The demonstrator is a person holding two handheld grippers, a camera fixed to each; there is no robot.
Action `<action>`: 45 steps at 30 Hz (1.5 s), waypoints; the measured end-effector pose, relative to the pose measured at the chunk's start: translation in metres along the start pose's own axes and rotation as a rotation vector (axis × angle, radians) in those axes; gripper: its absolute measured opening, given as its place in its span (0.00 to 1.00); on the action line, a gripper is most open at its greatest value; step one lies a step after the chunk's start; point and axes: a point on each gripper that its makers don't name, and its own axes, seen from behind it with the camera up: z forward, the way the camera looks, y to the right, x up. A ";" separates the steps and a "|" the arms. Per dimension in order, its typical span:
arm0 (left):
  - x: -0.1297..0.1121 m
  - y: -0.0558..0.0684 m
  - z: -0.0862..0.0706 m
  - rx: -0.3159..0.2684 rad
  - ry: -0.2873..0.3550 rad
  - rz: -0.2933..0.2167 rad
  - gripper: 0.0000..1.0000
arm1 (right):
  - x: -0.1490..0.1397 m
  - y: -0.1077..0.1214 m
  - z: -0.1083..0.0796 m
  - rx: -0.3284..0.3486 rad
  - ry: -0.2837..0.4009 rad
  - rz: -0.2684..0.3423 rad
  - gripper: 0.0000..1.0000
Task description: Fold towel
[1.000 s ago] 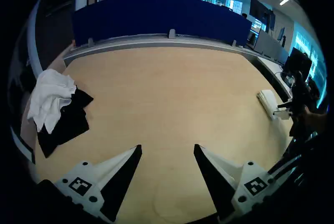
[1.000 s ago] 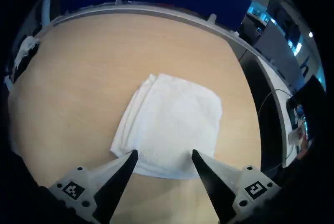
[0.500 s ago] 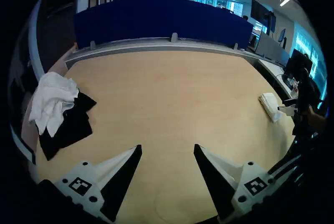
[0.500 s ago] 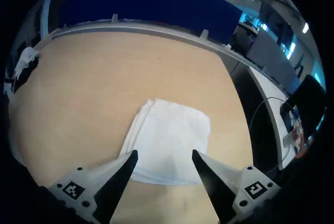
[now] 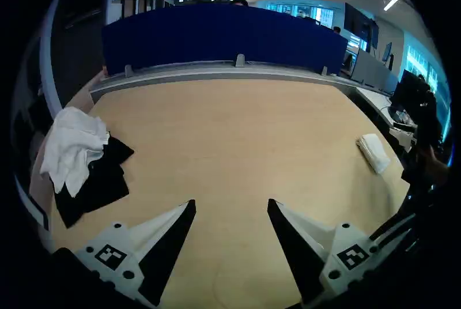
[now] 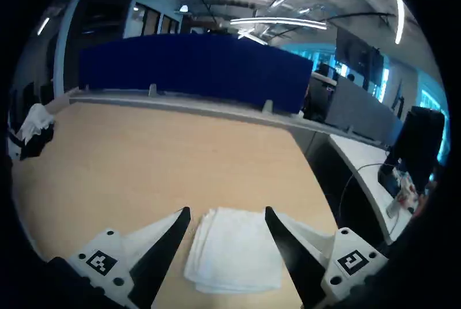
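A folded white towel (image 6: pixel 236 249) lies flat on the wooden table (image 6: pixel 150 153), between and just below the open fingers of my right gripper (image 6: pixel 226 212), which hovers over it without holding it. In the left gripper view the same folded towel (image 5: pixel 374 152) is small, near the table's right edge. My left gripper (image 5: pixel 230 205) stands open above bare wood (image 5: pixel 230 136) near the front edge. A crumpled white cloth (image 5: pixel 72 146) lies on a black cloth (image 5: pixel 98 179) at the table's left side.
A blue partition (image 5: pixel 225 29) on a grey rail runs along the table's far edge. The cloth pile (image 6: pixel 31 127) sits far left in the right gripper view. A person's hand (image 5: pixel 432 162) is at the right edge. Desks with a monitor (image 6: pixel 418 136) stand beyond the table's right side.
My right gripper has drawn back and tilted up, so the folded towel slid from the middle of its view down between the fingertips. The left gripper has barely moved.
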 end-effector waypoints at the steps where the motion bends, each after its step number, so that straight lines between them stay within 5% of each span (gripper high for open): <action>1: 0.002 0.000 0.000 0.000 0.010 -0.002 0.92 | 0.010 -0.002 -0.002 -0.007 0.031 0.015 1.00; 8: 0.019 -0.002 -0.001 0.004 0.081 -0.013 0.92 | 0.066 -0.011 -0.015 -0.043 0.232 0.096 1.00; 13: 0.028 -0.004 -0.001 0.013 0.126 -0.018 0.92 | 0.086 -0.018 -0.020 -0.041 0.307 0.115 1.00; 21: 0.054 -0.017 -0.002 0.052 0.242 -0.029 0.92 | 0.102 -0.034 -0.021 -0.034 0.337 0.113 1.00; 34: 0.111 -0.040 -0.011 0.132 0.478 -0.073 0.92 | 0.134 -0.091 -0.023 0.016 0.375 0.127 1.00; 45: 0.133 -0.050 -0.019 0.171 0.584 -0.063 0.92 | 0.142 -0.140 -0.026 0.070 0.361 0.129 1.00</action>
